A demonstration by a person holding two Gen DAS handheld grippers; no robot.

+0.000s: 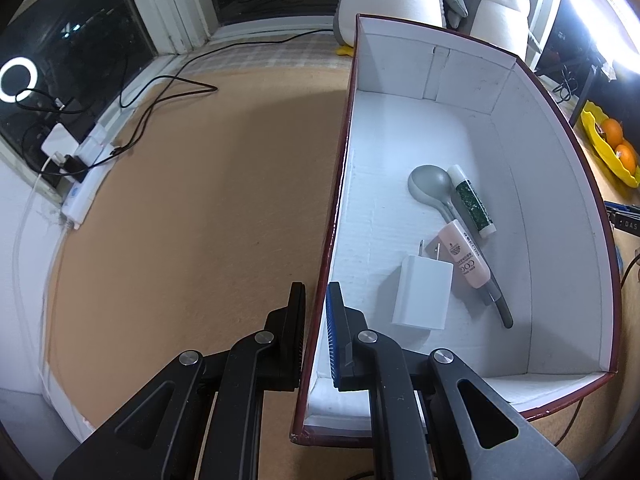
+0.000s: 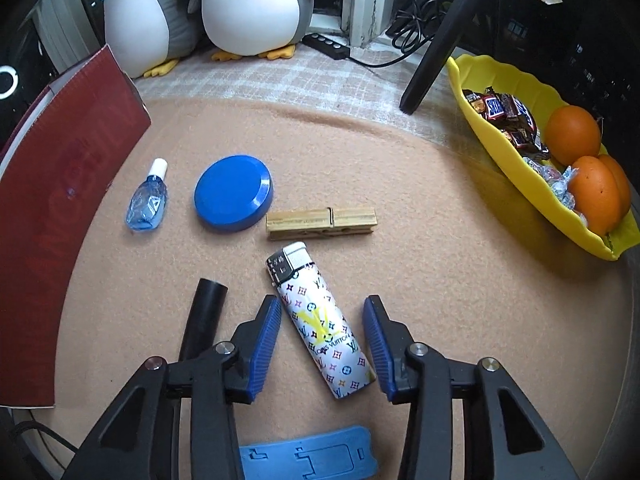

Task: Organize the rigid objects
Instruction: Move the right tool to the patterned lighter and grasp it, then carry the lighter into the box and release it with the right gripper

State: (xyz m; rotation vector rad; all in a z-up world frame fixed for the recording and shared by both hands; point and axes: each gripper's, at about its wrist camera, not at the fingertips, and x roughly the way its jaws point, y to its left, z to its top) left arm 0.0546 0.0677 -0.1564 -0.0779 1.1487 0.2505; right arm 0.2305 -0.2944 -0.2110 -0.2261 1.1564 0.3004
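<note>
Now our left gripper [image 1: 316, 320] is clamped on the box [image 1: 552, 208] wall, steadying it. Our right gripper [image 2: 320, 340] stands apart, straddling the lighter [image 2: 320, 320] lying on the mat near us. We should align with its tilt, lower fully, then close across its width.

Left hand-held gripper [image 1: 316, 332]: matte black linkage arms, silver round pivot screws, triangular cut-outs; one ribbed blue pad [image 1: 332, 336], other finger black. Right hand-held gripper [image 2: 320, 344]: same black arms, two blue ribbed pads [image 2: 260, 344].
</note>
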